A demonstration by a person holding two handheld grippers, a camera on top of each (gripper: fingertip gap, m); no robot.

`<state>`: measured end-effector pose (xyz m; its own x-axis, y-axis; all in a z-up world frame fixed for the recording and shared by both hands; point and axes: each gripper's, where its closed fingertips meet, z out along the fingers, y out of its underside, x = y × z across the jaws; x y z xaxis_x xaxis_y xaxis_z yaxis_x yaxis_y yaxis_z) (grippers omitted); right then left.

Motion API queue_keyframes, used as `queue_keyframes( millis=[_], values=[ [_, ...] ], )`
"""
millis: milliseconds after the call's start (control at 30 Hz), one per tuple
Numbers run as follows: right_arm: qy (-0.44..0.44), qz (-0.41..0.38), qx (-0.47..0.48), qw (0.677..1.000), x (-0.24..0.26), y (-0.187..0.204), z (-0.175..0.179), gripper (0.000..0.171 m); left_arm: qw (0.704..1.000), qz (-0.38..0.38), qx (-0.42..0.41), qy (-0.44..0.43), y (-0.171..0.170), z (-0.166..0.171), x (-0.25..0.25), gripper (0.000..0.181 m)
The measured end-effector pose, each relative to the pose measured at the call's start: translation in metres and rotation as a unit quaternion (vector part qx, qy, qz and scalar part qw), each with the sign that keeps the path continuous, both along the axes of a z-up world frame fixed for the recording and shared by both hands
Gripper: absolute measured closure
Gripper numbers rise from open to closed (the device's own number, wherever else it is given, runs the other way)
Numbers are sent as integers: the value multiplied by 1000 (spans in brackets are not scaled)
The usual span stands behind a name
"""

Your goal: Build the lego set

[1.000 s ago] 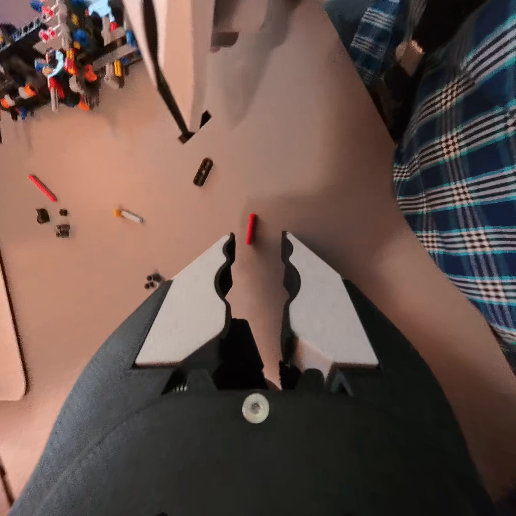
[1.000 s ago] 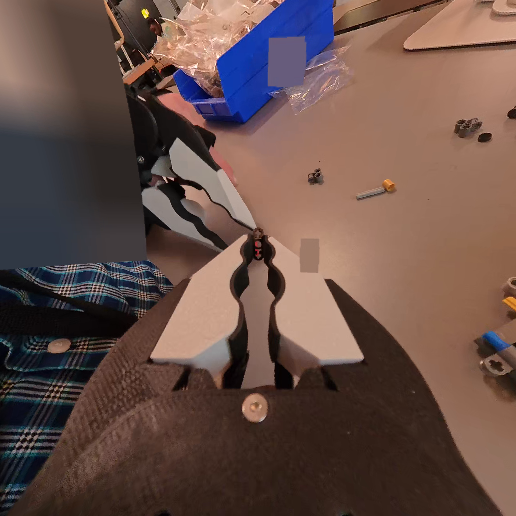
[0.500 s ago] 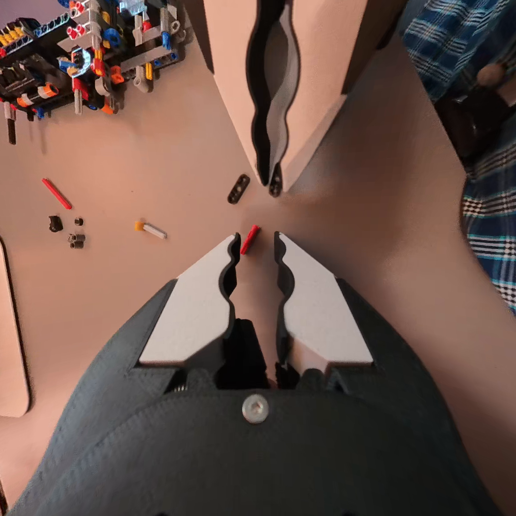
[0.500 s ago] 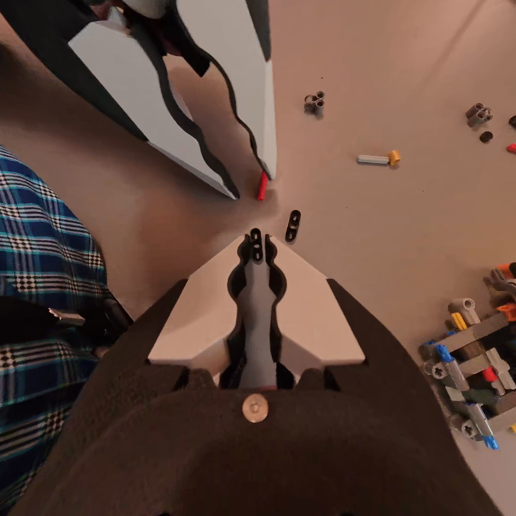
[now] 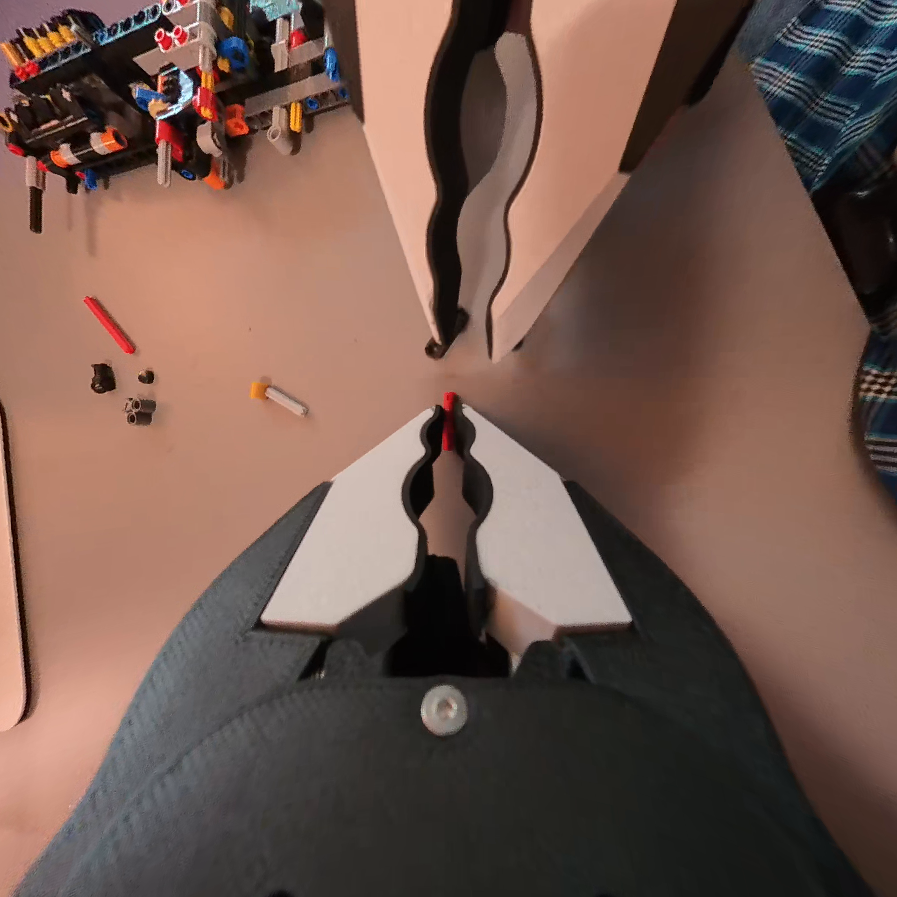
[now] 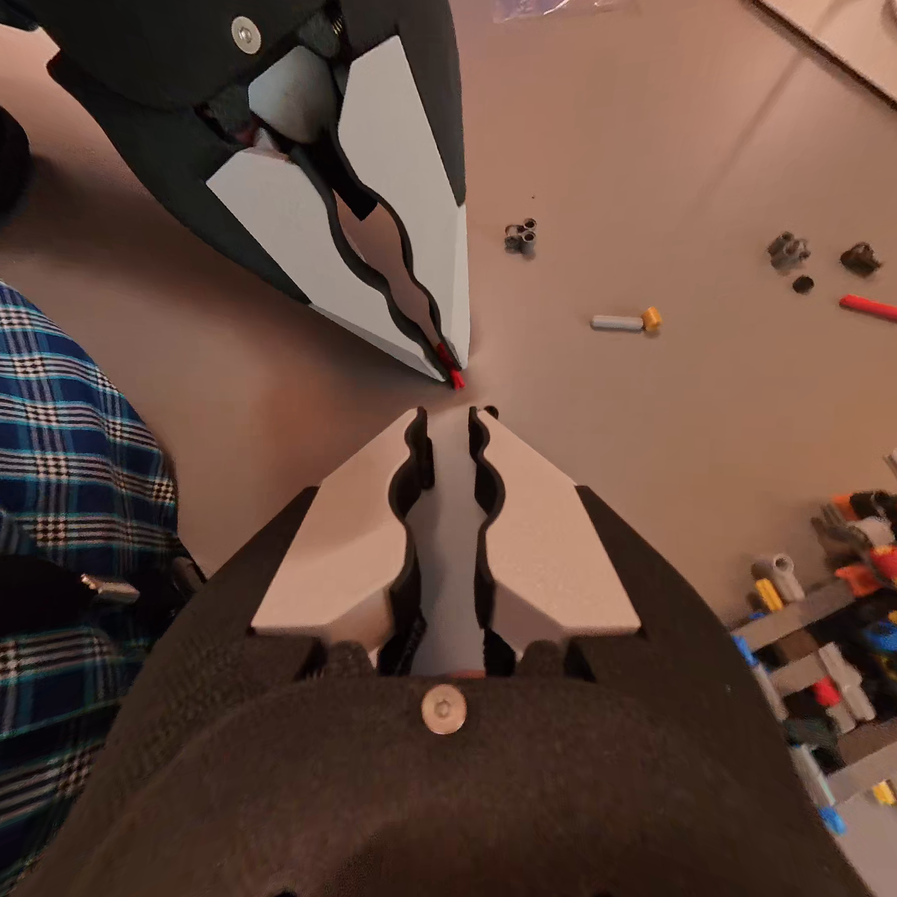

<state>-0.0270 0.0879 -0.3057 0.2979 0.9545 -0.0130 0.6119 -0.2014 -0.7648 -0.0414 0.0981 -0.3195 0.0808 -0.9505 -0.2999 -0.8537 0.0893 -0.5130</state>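
My left gripper [image 5: 448,410] is shut on a short red pin [image 5: 448,427], pinched at the very tips with its end sticking out, low over the table. The right wrist view shows it too [image 6: 449,373], with the red pin [image 6: 455,378] in it. My right gripper [image 6: 446,412] faces it tip to tip, open with a narrow gap and nothing between the fingers. It also shows in the left wrist view [image 5: 466,344]. A small black piece [image 5: 442,342] lies at one of its fingertips, mostly hidden [image 6: 491,411]. The partly built lego model [image 5: 145,111] lies at the far left.
Loose parts lie on the table: a red axle [image 5: 109,324], a grey pin with a yellow end [image 5: 279,397], and small grey and black connectors [image 5: 141,410]. The model is at the lower right in the right wrist view [image 6: 835,655]. A person's plaid shirt [image 6: 73,437] borders the table. My two grippers' fingertips are within a few centimetres of each other. Left tips and right tips are each some 20 centimeters from the red axle [image 5: 109,324].
My left gripper has shut on the red pin, which lay on the table between its open fingers. My right gripper, shut on a small black beam before, has opened. The two grippers have drawn closer.
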Motion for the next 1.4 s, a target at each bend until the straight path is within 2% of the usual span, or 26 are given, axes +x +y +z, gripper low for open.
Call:
queue_keyframes(
  millis=[200,300,433,533,667,733,900,1067,1233,1400],
  values=[
    [-40,72,58,995,-15,9,-2,158,1000,-2,-1,-12,-2,0,-3,178],
    [-62,113,59,990,-17,10,-8,160,1000,-5,8,-19,-2,0,-4,179],
    [-43,134,42,989,-21,9,-5,163,998,-5,34,-49,1,9,-2,179],
    [-13,119,15,993,-21,12,2,164,995,-2,62,-76,6,22,0,179],
    [80,60,-77,992,-13,22,29,162,986,-1,120,-116,11,46,5,179],
    [145,24,-143,979,-9,26,46,161,976,-6,176,-129,14,61,8,179],
    [220,-9,-229,948,-3,22,62,164,954,-21,261,-144,14,82,16,180],
    [285,-14,-272,919,0,16,75,165,939,-42,304,-154,8,94,20,180],
    [340,-12,-297,892,3,12,90,161,938,-52,303,-163,3,98,23,180],
    [349,-25,-296,889,4,8,89,166,932,-51,319,-166,2,101,26,180]
  ],
)
